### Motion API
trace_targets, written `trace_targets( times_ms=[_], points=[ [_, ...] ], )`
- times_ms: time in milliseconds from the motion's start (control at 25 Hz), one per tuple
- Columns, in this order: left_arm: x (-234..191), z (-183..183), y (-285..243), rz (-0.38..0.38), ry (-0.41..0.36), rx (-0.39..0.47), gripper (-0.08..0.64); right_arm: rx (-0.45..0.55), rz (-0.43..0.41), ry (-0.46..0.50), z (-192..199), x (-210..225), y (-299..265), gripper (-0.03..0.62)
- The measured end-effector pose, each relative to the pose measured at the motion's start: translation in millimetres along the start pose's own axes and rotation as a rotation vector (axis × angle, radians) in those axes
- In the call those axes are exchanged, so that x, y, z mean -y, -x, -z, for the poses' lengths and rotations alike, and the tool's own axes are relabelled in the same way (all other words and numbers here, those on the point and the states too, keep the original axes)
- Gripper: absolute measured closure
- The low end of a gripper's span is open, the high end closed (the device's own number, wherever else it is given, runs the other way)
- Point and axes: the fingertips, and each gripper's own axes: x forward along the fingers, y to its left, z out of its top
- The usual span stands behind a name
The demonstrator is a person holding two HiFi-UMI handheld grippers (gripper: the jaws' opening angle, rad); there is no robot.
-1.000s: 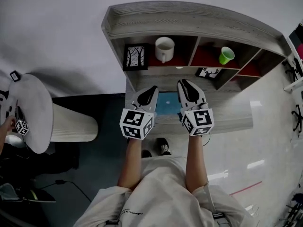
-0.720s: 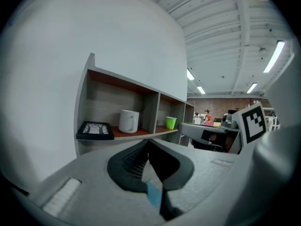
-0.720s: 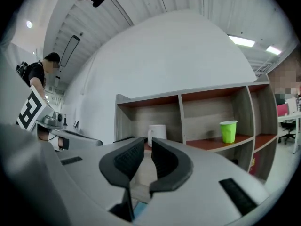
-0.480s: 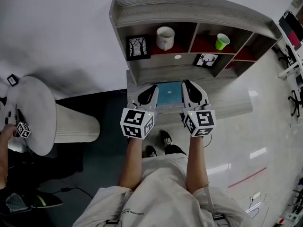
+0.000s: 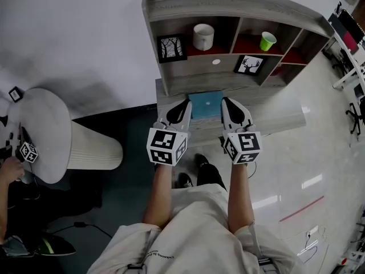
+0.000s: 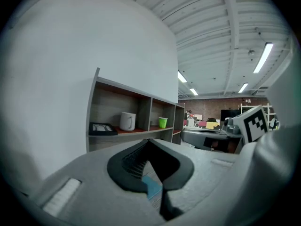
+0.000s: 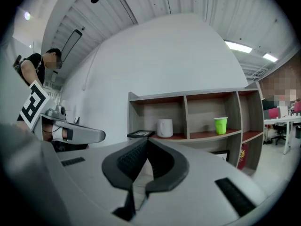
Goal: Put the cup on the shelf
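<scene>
A grey shelf unit (image 5: 228, 4) stands against the white wall. A white mug (image 5: 203, 36) sits in its upper left compartment and a small green cup (image 5: 267, 40) in the compartment to the right; both also show as the mug (image 7: 164, 128) and the green cup (image 7: 220, 125) in the right gripper view, and as the mug (image 6: 127, 121) in the left gripper view. My left gripper (image 5: 181, 108) and right gripper (image 5: 228, 104) hover side by side over the low ledge, well short of the shelf. Both are shut with nothing between their jaws.
A tree picture (image 5: 171, 48) stands beside the mug and a deer picture (image 5: 250, 65) sits lower down. A blue pad (image 5: 205, 104) lies on the grey ledge (image 5: 274, 121). At left are a round white table (image 5: 45, 130), a ribbed white cylinder (image 5: 94, 148) and another person's hand.
The shelf has drifted up and to the right in the head view and looks farther off. Both grippers stay shut, side by side, in about the same place.
</scene>
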Motion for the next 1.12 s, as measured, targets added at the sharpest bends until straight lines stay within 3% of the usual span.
trace_targets(
  times_ms=[1120],
  points=[
    [11.7, -2.8, 19.6, 0.022, -0.005, 0.026, 0.549, -0.032, 0.022, 0.014, -7.0, -16.8, 24.3, 0.577]
  ],
)
